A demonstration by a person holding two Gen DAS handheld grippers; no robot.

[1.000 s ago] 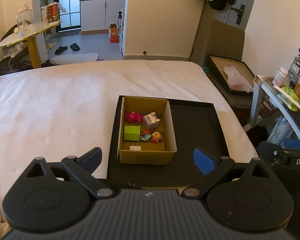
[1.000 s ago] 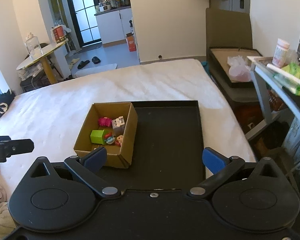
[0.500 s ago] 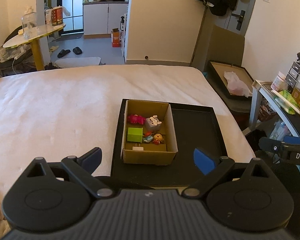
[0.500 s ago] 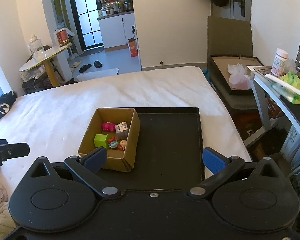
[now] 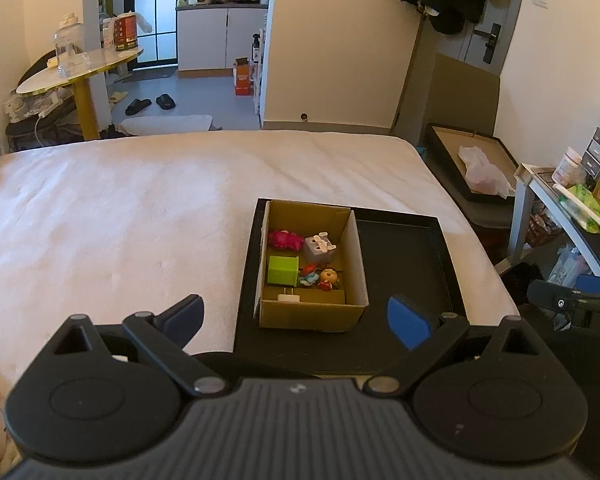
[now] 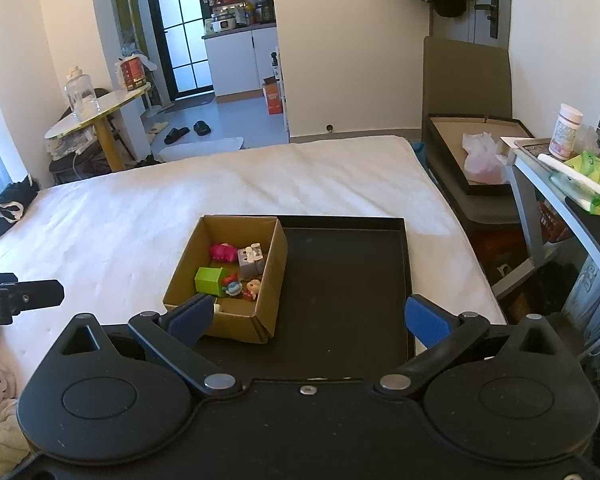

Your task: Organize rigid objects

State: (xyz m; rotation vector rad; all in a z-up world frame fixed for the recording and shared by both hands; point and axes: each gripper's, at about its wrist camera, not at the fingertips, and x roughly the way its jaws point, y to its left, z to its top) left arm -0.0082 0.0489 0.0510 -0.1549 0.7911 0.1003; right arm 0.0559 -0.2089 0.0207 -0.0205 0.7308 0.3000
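Observation:
A brown cardboard box (image 5: 350,246) (image 6: 274,268) stands at the left end of a black tray (image 5: 404,256) (image 6: 348,276) on the white bed. In the box lie a green block (image 5: 283,270) (image 6: 209,280), a pink toy (image 5: 285,239) (image 6: 223,252), a grey cube toy (image 5: 320,248) (image 6: 251,261), small figures (image 5: 320,277) (image 6: 242,287) and a white plug (image 5: 289,297). My left gripper (image 5: 296,320) is open and empty, held back from the box. My right gripper (image 6: 310,318) is open and empty, above the tray's near edge.
The white bed (image 5: 120,216) spreads left of the tray. A shelf with bottles and packets (image 6: 572,168) stands at the right. A black floor tray with a plastic bag (image 6: 480,156) lies beyond the bed. A round yellow-legged table (image 5: 80,76) stands at the far left.
Both grippers have pulled back and risen a little; the box and tray look smaller and farther. Both stay open. Nothing in the box has moved.

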